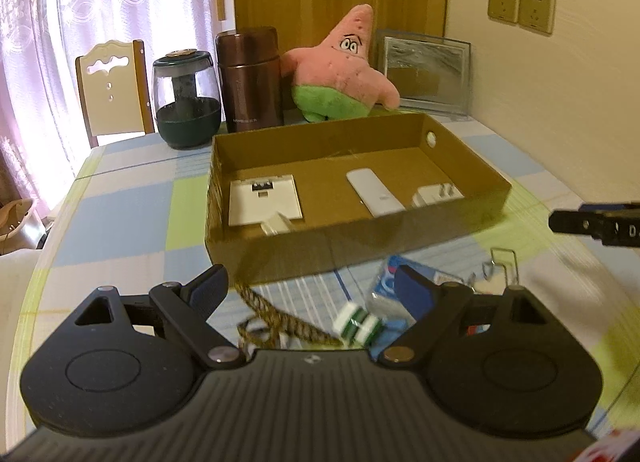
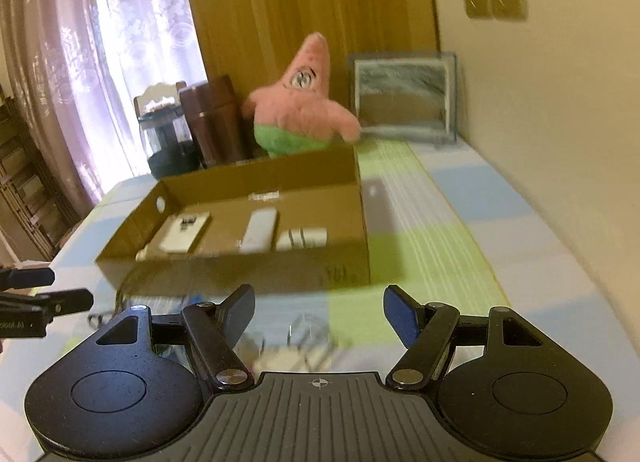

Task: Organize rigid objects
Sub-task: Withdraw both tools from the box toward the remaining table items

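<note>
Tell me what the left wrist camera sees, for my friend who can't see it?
The open left claw hovers over small clutter in front of a cardboard box holding white plugs and a flat white device. Behind the box stand a pink star plush, a brown flask and a dark jar.

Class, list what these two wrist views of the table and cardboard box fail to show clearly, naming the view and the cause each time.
- Items on the table before the right gripper: right wrist view, motion blur.
- Blue packets near the left gripper: left wrist view, its finger covers them.
- Small white plug in the cardboard box: left wrist view, near wall cuts it off.
- Lettering on the brown flask: too small.
</note>
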`<state>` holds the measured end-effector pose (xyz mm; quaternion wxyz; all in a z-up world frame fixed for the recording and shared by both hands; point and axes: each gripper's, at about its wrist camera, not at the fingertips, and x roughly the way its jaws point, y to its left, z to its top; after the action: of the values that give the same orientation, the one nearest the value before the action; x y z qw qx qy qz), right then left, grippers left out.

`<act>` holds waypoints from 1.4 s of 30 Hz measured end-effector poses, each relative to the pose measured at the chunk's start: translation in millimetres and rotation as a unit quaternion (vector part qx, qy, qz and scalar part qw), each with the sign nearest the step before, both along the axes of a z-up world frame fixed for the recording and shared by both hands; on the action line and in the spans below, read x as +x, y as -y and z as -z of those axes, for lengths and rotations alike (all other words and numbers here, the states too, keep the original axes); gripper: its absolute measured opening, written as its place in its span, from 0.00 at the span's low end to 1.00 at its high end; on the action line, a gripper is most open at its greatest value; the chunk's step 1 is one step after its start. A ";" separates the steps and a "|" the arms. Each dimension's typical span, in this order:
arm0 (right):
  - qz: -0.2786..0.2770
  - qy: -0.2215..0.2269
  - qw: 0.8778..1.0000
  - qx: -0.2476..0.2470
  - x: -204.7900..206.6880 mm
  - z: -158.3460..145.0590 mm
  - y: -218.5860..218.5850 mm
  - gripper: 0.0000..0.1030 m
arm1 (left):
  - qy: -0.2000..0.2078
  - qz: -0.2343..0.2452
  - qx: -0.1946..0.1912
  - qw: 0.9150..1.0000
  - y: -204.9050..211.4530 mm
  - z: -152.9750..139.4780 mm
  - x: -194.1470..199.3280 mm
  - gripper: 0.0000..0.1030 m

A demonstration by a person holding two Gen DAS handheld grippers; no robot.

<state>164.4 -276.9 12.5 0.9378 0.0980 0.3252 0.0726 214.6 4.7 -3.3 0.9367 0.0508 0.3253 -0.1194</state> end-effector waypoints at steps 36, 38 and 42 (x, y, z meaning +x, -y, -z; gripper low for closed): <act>-0.140 -0.076 0.987 0.008 -10.9 57.0 -64.7 0.66 | -0.047 0.009 -0.006 0.999 -6.7 43.3 -30.7 0.85; -0.146 -0.073 0.987 -0.001 -13.2 57.8 -68.6 0.66 | -0.047 0.010 -0.006 0.999 -6.4 43.3 -31.0 0.85; -0.148 -0.069 0.986 -0.017 -8.6 63.8 -75.3 0.66 | -0.047 0.010 -0.006 0.999 -6.0 43.9 -30.6 0.85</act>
<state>155.8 -201.6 -51.4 0.8936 0.0373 0.4013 0.1976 184.0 10.7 -47.2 0.9192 0.0432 0.3682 -0.1330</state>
